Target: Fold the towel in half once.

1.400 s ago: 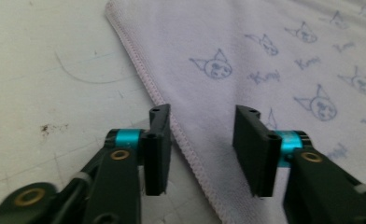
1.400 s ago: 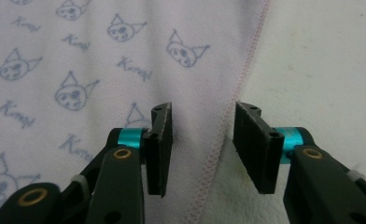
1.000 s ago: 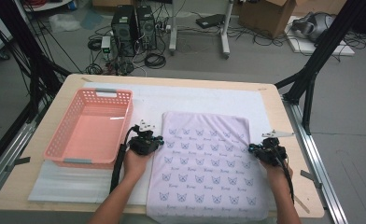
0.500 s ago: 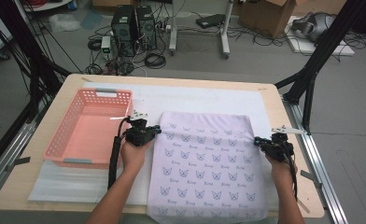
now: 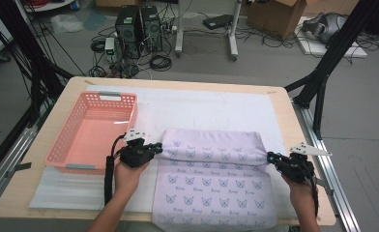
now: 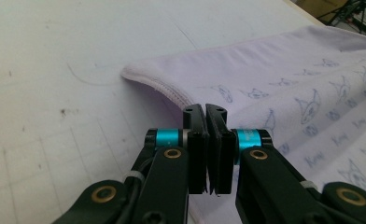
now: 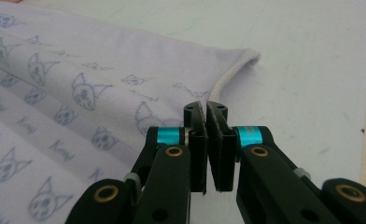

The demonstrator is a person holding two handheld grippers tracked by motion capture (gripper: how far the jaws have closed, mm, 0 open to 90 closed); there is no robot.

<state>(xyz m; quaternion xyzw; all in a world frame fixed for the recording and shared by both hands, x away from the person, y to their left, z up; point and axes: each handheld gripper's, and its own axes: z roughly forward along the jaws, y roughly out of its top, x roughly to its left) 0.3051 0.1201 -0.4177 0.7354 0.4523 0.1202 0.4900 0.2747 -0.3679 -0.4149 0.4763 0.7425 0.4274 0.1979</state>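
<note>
From above, pink basket (image 5: 92,130) beside cloth (image 5: 216,183), gripper views, both jaws pinching its folded edge

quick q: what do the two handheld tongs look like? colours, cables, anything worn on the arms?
Both the left tongs and the right tongs are black linkage bodies with brass-coloured pivot pins, teal collars behind flat black pads, and a grey three-cornered plate on top. A black cable trails along the left forearm. No sleeves visible.
</note>
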